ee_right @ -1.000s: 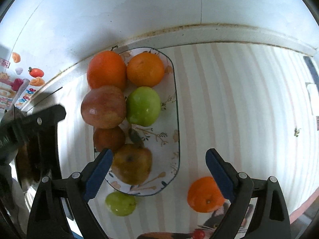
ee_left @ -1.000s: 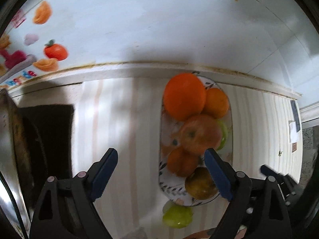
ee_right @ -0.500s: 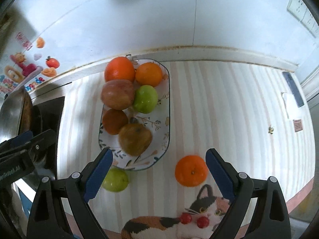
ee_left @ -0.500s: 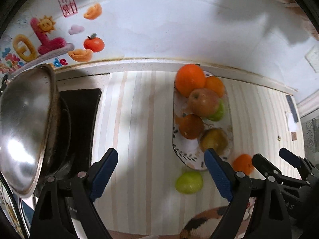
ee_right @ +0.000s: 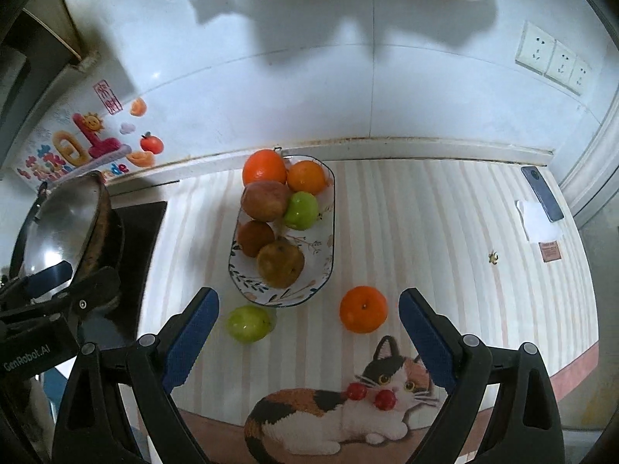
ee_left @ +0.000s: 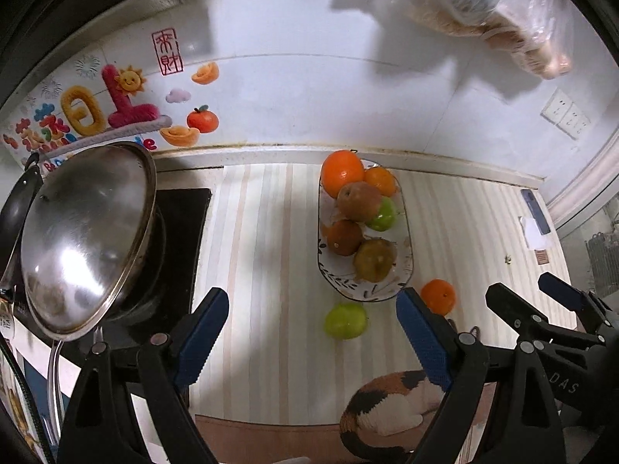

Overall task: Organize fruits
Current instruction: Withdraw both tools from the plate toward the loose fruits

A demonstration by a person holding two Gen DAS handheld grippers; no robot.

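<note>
Two grippers hang above the striped counter with jaws apart and nothing between them: left gripper [ee_left: 311,332], right gripper [ee_right: 309,326]. Nearest, a green apple [ee_right: 249,323] at 7 o'clock of the oval plate [ee_right: 327,266] and a tangerine [ee_right: 363,309] at 5 o'clock await loading. Best to descend straight, close gently, then place into the plate's bare right side.

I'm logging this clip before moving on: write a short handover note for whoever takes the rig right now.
Left tongs: open, empty, above the striped mat.
Right tongs: open, empty, above the mat's near edge.
Oval dish: holds six fruits, two oranges, a green apple and three brownish ones.
Off the dish, on the mat: green apple by its near left end, orange by its near right end.
Done: six fruits in the dish.
Left: probably the two loose fruits.
</note>
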